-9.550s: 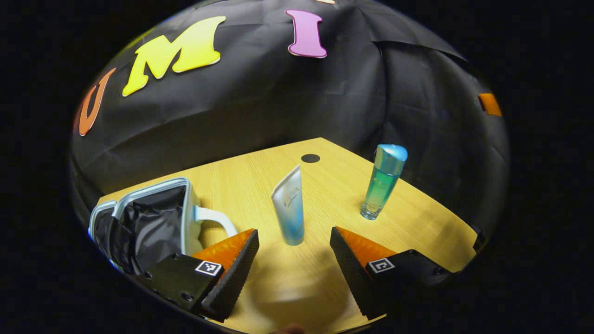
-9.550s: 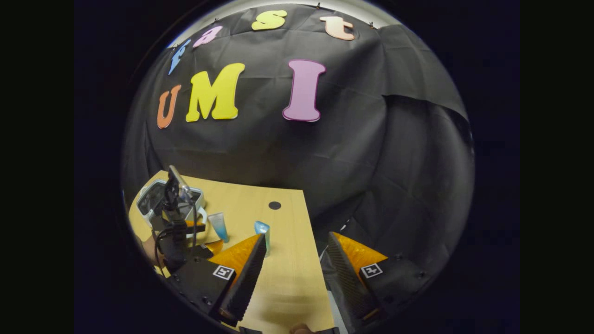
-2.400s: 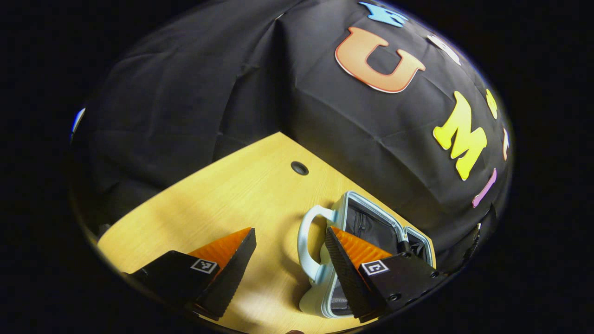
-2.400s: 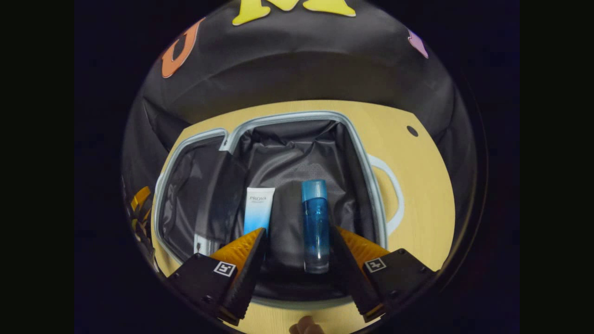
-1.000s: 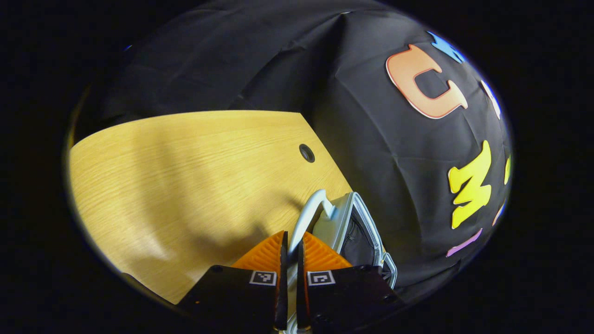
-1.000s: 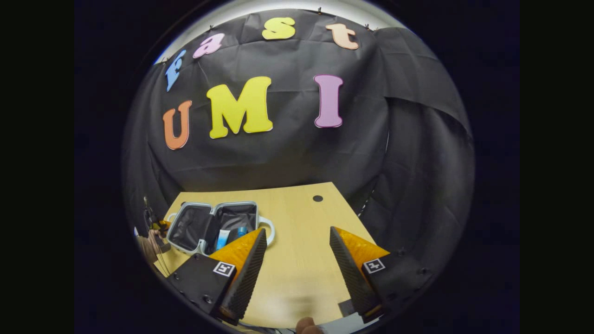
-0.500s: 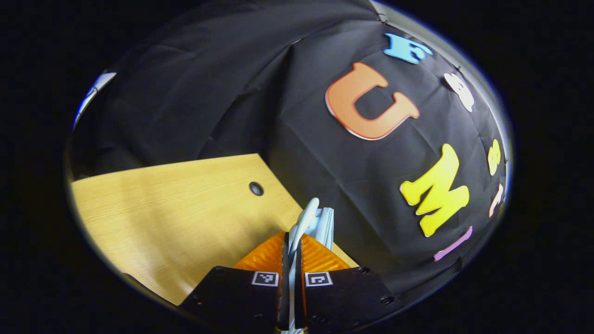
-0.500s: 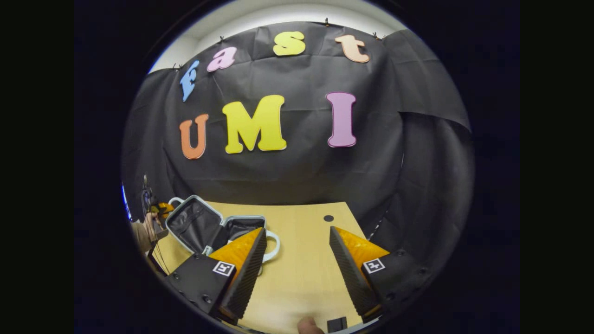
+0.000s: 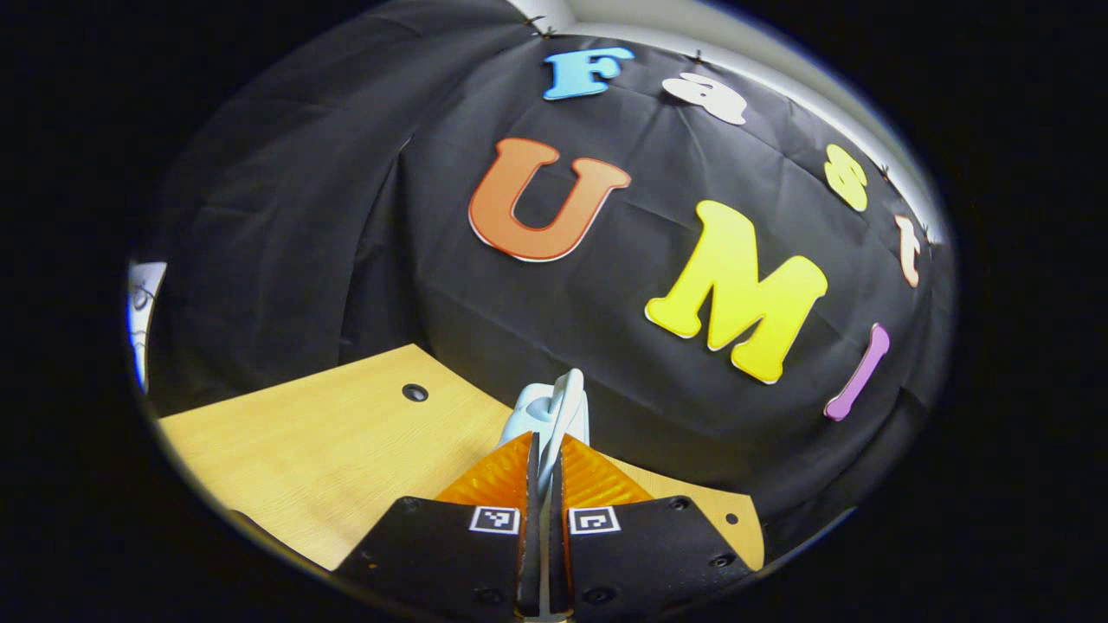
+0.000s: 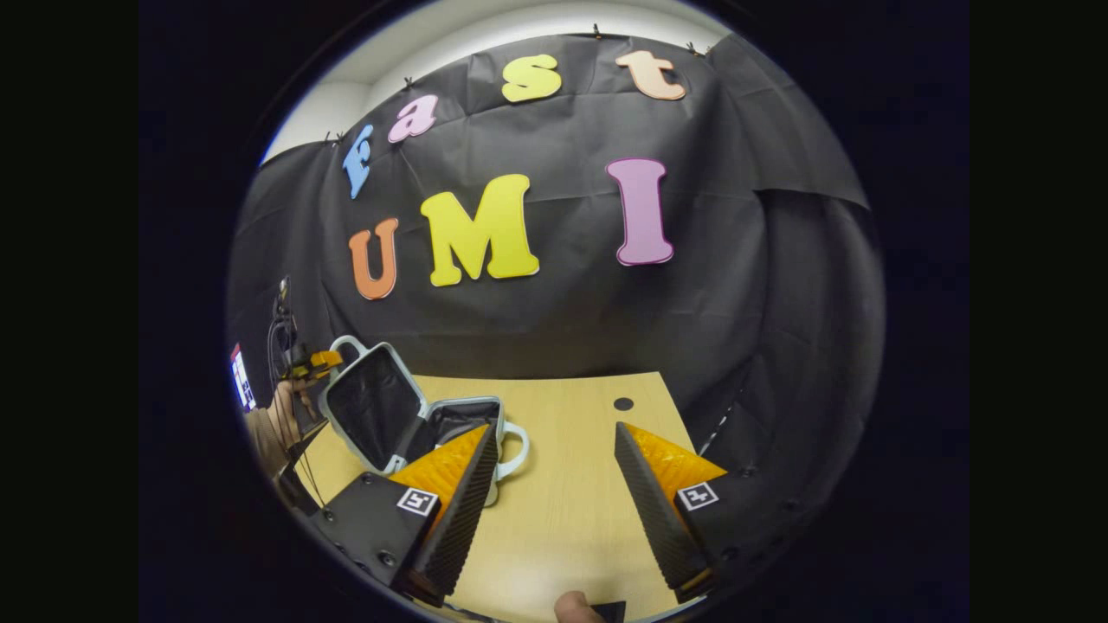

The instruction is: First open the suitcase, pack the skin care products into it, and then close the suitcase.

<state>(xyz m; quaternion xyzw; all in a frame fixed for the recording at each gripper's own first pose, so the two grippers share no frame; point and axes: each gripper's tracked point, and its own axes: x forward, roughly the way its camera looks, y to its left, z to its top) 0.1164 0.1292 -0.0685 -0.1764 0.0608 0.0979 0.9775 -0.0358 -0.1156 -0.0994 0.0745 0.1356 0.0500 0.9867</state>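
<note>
Because the raised lid and the right gripper's near finger block the line of sight in the right gripper view, the case contents cannot be made out. The case sits at lower left on the counter, base flat, lid tilted up toward the upper left. The left gripper is clamped on the lid handle, seen edge-on. The right gripper is wide apart, holding nothing, over bare counter toward the right edge.
</note>
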